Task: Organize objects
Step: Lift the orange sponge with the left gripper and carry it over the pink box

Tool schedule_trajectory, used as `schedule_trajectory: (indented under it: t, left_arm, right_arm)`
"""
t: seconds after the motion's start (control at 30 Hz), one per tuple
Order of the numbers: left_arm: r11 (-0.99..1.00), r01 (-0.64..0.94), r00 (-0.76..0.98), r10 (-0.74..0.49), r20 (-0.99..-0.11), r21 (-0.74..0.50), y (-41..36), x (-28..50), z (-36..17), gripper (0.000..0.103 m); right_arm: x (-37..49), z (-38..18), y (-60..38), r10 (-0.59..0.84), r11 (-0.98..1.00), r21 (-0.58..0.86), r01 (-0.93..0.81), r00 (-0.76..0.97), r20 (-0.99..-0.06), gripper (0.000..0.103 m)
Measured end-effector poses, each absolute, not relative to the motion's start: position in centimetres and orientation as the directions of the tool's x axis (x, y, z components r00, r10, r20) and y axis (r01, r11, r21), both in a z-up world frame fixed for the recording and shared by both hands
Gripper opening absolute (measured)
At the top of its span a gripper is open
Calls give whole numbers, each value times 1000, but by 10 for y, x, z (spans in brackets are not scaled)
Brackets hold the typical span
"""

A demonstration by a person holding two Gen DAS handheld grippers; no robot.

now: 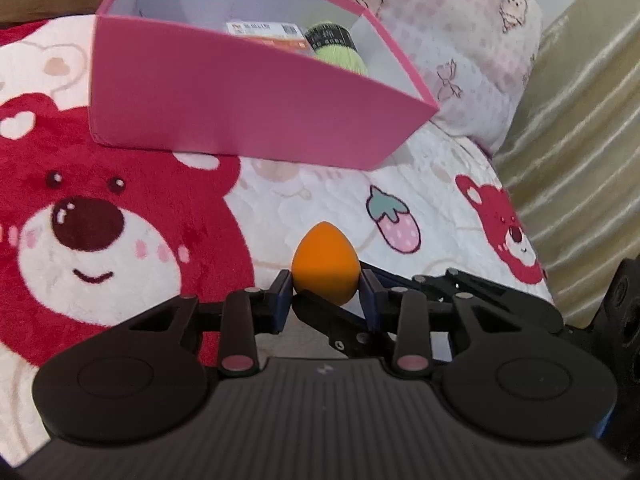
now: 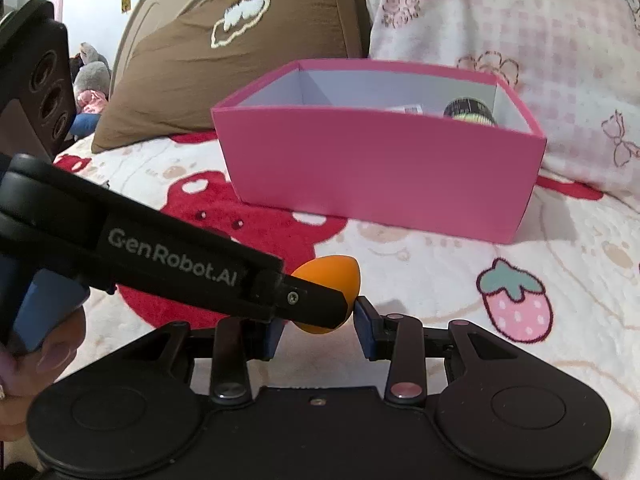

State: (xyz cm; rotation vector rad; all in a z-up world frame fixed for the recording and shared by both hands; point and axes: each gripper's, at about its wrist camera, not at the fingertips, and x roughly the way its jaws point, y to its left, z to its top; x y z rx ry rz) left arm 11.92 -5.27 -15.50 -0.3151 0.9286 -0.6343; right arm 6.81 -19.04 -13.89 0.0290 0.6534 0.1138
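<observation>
I saw the bed's bear-print blanket [image 1: 120,216] fill most of both views, its big red bear face at the left of the left wrist view and a strawberry motif [image 2: 516,304] at the lower right of the right wrist view. A brown pillow [image 2: 200,72] stood in the upper left of the right wrist view, with a pink checked pillow [image 2: 540,40] across the upper right. Gold striped fabric [image 1: 580,140] ran down the right edge of the left wrist view.

The pink box [image 2: 380,176] rested open on the blanket, above centre in both views. Inside it, toward its right end, I could make out a green item with a black top [image 1: 340,46] and beside it a flat pack with an orange-and-white label [image 1: 266,34].

My left gripper [image 1: 326,292] sat at lower centre of its view, jaws narrowed onto the orange egg-shaped sponge [image 1: 325,266], which pointed tip up. In the right wrist view that same gripper reached in from the left edge, its dark finger crossing the sponge. My right gripper [image 2: 318,328] had its jaws partly spread on either side of the sponge's lower end; I could not tell whether its pads were touching it. The sponge hung just above the blanket, in front of the box.
</observation>
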Motion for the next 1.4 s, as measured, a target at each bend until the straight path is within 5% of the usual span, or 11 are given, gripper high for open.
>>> schedule_trajectory:
  t: [0.87,1.4]
  left_arm:
    - [791,362,497,-612,-616,-494,-53,166,-29,33]
    - [768,334,501,-636,-587,-547,-72,273,-12,35]
  right_arm:
    - [121,-18,-207,186,980,48,-195,786,-590,42]
    - [219,18,-240,196,955,-53,-291,756,-624,43]
